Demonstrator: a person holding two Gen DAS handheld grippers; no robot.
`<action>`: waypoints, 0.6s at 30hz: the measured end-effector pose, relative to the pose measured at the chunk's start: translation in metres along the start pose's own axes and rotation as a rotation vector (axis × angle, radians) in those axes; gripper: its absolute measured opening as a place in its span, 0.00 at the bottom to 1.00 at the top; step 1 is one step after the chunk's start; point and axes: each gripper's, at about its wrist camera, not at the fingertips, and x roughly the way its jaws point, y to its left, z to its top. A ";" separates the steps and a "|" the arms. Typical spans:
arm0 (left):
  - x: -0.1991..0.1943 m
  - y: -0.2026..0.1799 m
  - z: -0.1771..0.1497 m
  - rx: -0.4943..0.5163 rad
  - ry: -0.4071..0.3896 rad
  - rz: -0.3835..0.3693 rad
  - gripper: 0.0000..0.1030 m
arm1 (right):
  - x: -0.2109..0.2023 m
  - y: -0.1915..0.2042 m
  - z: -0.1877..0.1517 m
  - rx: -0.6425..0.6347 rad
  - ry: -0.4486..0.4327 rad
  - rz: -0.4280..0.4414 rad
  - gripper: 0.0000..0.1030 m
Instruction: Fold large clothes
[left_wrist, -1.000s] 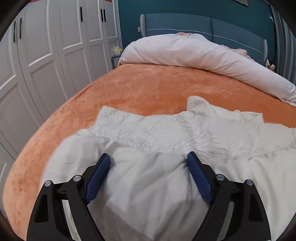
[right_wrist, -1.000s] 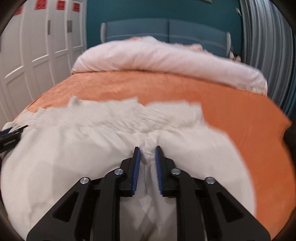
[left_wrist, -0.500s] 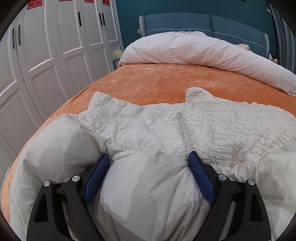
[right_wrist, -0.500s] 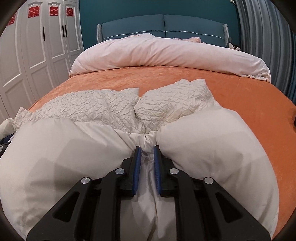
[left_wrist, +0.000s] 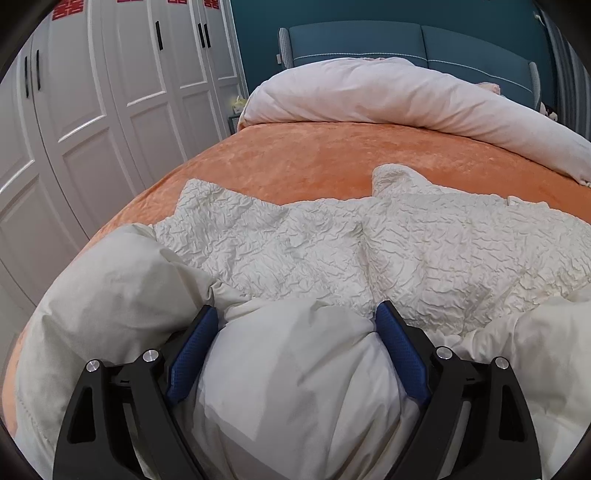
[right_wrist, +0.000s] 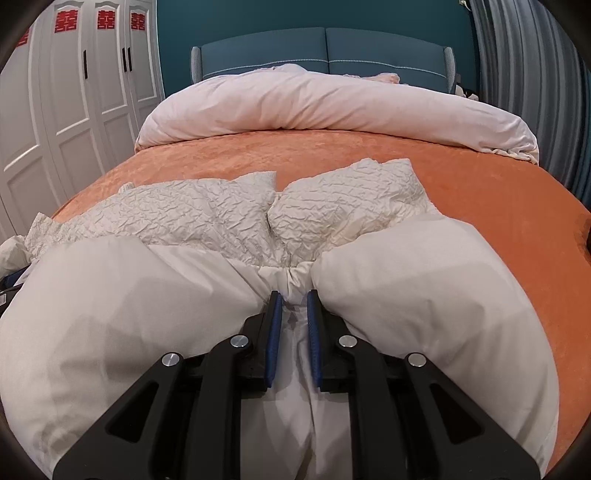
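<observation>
A large white padded coat lies across the near half of an orange bedspread, its crinkled cream part spread out beyond the smooth puffy part. In the left wrist view my left gripper stands wide, and its blue pads press into a thick puffy fold that fills the gap. In the right wrist view the coat billows on both sides of my right gripper, which is nearly closed on a thin gathered pinch of the white fabric. The crinkled part lies ahead of it.
A rolled pale duvet lies across the far end of the bed below a blue headboard. White wardrobe doors run along the left side. Grey curtains hang at the right. Bare orange bedspread shows to the right of the coat.
Both grippers came down with the coat in them, and it settled on the bed with the crinkled part spread out flat. Over the last half second little has shifted.
</observation>
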 end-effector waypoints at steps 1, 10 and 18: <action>-0.001 0.000 0.002 0.002 0.006 0.005 0.83 | -0.002 0.001 0.003 0.001 0.009 -0.002 0.12; -0.047 0.023 0.029 -0.025 0.005 0.021 0.82 | -0.080 0.062 0.037 -0.052 -0.106 0.122 0.17; -0.043 0.030 0.042 -0.031 0.024 0.014 0.82 | -0.044 0.119 0.022 -0.155 -0.021 0.153 0.16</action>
